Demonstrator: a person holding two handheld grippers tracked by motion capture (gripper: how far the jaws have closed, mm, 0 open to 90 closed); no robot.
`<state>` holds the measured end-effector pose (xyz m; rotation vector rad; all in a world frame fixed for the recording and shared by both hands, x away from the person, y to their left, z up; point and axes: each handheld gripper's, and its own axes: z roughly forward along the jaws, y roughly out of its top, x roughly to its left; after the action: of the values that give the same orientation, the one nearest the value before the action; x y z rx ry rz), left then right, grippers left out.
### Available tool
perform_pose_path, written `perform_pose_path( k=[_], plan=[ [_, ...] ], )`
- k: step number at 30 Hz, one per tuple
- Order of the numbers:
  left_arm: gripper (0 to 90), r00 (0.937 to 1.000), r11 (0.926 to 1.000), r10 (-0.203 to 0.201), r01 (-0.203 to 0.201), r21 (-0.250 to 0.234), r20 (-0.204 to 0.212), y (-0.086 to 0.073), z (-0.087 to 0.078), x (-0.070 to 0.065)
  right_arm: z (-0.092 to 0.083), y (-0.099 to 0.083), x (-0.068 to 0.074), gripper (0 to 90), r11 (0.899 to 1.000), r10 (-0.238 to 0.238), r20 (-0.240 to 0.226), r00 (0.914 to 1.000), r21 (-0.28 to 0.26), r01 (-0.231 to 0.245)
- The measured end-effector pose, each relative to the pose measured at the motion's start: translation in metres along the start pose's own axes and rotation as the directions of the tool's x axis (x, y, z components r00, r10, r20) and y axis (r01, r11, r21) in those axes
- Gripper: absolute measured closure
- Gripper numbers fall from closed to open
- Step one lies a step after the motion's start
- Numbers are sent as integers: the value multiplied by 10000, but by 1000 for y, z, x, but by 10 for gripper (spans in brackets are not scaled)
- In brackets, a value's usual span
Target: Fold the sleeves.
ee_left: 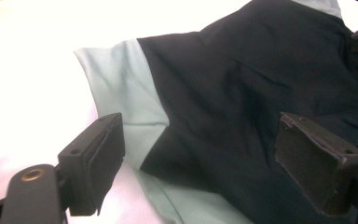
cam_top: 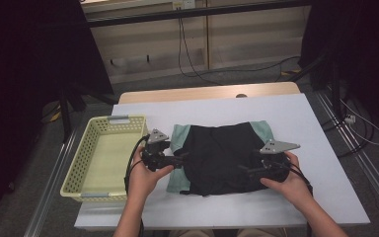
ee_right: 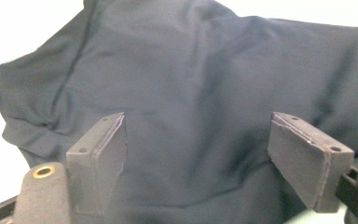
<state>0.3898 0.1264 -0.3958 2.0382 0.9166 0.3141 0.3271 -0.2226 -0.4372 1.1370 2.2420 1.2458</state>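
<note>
High view. Item: folded garment, black with pale green panels showing at its left edge and far right corner, lying flat at the middle of the white table. Item: cream basket with perforated walls, standing on the table's left side just beside the garment, nothing visible inside. Item: left gripper, held level at the garment's left edge and pointing right. Item: right gripper, held level at the garment's near right part and pointing left. Each is carried in one of the person's hands, forearms entering from the near side.

Left gripper view. Jaws stand well apart, nothing pinched; between them lie the black cloth and a green panel, the fold edge running under the gap. White tabletop to the left.

Right gripper view. Jaws likewise well apart and bare; black cloth spreads beyond and beneath them, with a rumpled corner at the far left of the picture.

Handling note (judgement). The garment looks folded and released, so the step in hand seems to be taking a fresh hold to move it to the basket. To do it well: lower both grippers so the bottom pads slide under every layer at the two side edges, close together, lift evenly so the fold does not open, and clear the basket's near wall before lowering.
</note>
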Motion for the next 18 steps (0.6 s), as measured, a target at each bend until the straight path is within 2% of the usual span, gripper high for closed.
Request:
perform_pose_path(
  k=[4,6,11,15,18],
  plan=[
    [164,9996,9997,-222,224,-105,149,6,1,1,1,3,7,193,9999,-127,-188,9997,-16,127],
    [163,9997,9997,-191,193,-139,177,10,2,2,2,5,10,183,9996,-278,-174,9995,-16,278],
    [157,9989,9989,-460,460,-68,62,12,3,10,5,7,16,178,9991,-413,-249,9988,-104,411],
    [155,9991,9992,-411,411,-4,-80,12,3,13,7,9,20,178,9987,-492,-274,9984,-135,488],
    [152,9996,9996,-286,285,-33,-36,12,2,12,10,10,24,179,9985,-532,-247,9983,-108,529]
  ],
)
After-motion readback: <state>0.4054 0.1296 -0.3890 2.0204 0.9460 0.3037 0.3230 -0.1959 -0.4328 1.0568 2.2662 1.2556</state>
